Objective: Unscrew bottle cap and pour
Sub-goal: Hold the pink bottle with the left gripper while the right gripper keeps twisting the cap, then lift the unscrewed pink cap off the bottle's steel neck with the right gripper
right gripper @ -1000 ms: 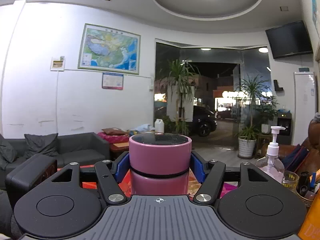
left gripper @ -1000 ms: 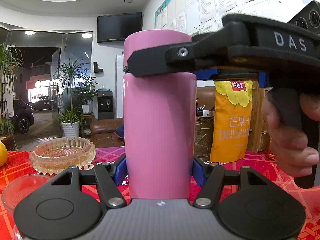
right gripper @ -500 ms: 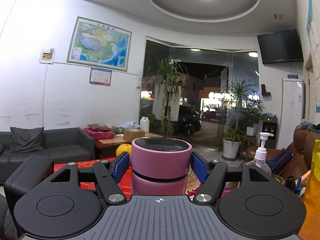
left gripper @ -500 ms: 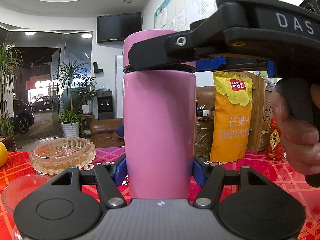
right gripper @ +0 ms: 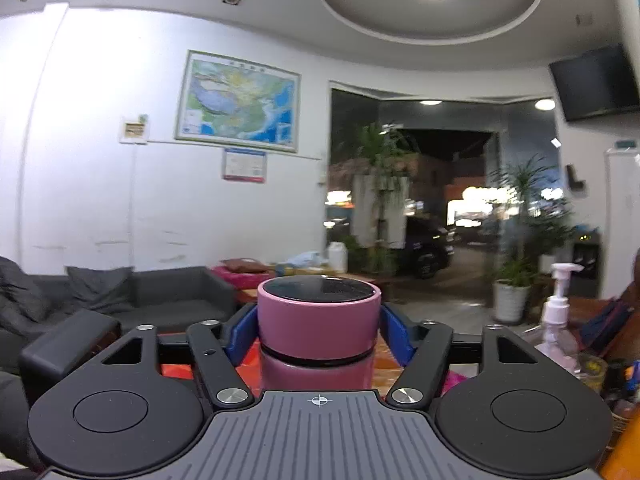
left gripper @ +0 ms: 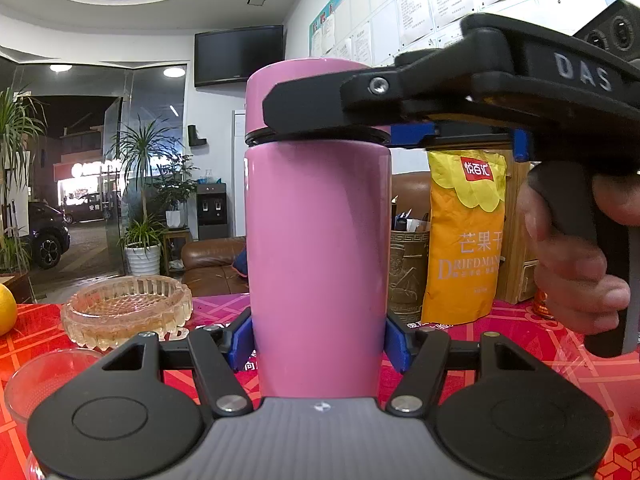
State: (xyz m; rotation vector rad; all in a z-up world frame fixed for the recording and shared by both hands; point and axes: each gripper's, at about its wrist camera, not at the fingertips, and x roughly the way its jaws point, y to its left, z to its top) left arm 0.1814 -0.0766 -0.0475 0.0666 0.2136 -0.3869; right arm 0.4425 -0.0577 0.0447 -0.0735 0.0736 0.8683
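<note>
A pink bottle (left gripper: 318,248) stands upright on the red tablecloth. My left gripper (left gripper: 319,338) is shut on its lower body, blue pads on both sides. Its pink cap (left gripper: 272,92) sits on top, with a dark ring showing between cap and body. My right gripper (right gripper: 319,334) is shut on the cap (right gripper: 318,320); in the left wrist view it reaches in from the right (left gripper: 420,100) at cap height. A clear glass cup (left gripper: 44,380) stands at the lower left, near the left gripper.
A glass ashtray (left gripper: 128,310) sits left of the bottle, an orange fruit (left gripper: 6,312) at the far left edge. An orange snack bag (left gripper: 464,236) and a bronze pen holder (left gripper: 406,264) stand behind right. A pump bottle (right gripper: 556,320) stands right in the right wrist view.
My right gripper has swung around the bottle's axis with the cap, first one way, then back; the background in its view shifted. The left gripper and bottle body have stayed still.
</note>
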